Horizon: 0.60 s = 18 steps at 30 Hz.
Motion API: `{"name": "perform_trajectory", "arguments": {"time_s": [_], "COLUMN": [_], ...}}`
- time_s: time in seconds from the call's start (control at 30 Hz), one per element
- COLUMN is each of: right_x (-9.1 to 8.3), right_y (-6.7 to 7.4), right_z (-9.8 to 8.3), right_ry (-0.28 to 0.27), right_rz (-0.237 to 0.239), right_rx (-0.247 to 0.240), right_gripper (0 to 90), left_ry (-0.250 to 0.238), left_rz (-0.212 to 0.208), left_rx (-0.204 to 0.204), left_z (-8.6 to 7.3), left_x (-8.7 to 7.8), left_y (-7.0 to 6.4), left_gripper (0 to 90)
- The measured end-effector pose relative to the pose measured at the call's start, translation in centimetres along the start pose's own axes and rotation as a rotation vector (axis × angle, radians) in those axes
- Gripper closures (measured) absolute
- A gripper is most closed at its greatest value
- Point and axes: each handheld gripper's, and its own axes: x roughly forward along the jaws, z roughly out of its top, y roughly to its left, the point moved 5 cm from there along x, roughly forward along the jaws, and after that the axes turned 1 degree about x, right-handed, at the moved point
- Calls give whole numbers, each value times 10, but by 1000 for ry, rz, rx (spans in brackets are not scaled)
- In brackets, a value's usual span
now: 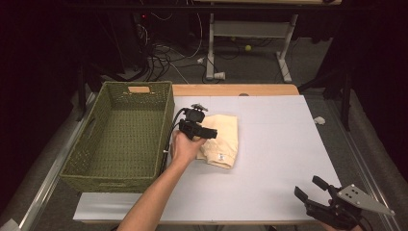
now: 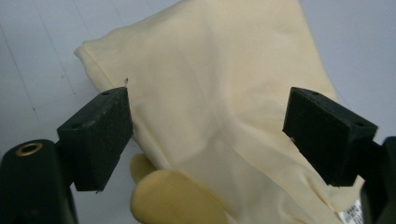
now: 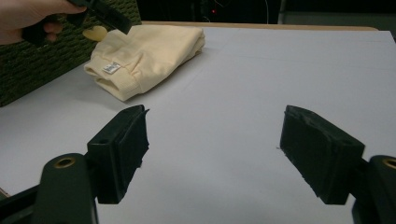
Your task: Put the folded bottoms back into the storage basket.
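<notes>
White table (image 1: 269, 159): folded cream cloth (image 1: 222, 139) under wide-open left fingers (image 2: 98, 135), untouched; right fingers (image 3: 119, 151) spread, empty.

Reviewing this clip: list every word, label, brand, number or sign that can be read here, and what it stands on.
No text here can be read.
White tag sewn on the folded cream garment: it bears dark print, too small and blurred to read in the high view and both gripper views.
Green woven basket, white table, left gripper and right gripper: no markings visible.
</notes>
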Motion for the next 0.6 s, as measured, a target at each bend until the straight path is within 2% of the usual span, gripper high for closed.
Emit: {"name": "perform_trajectory", "arguments": {"time_s": [0.1,0.23,0.4,0.47,0.6], "right_x": [0,0,0,0,1], "right_y": [0,0,0,0,0], "right_z": [0,0,0,0,0], "right_ry": [1,3,3,3,5], "right_rz": [1,0,-1,-1,-1], "right_rx": [1,-1,-1,-1,-2], "right_gripper": [239,239,239,239,239], "left_ry": [18,51,73,93,101], "left_rz": [5,-22,-32,-50,-95], "left_rx": [-1,-54,-78,-88,-124], "left_z": [-1,-4,-7,-9,-10], "left_x": [6,15,24,30,38], "left_y": [4,13,18,19,19], "left_gripper": [146,146,146,136,135]}}
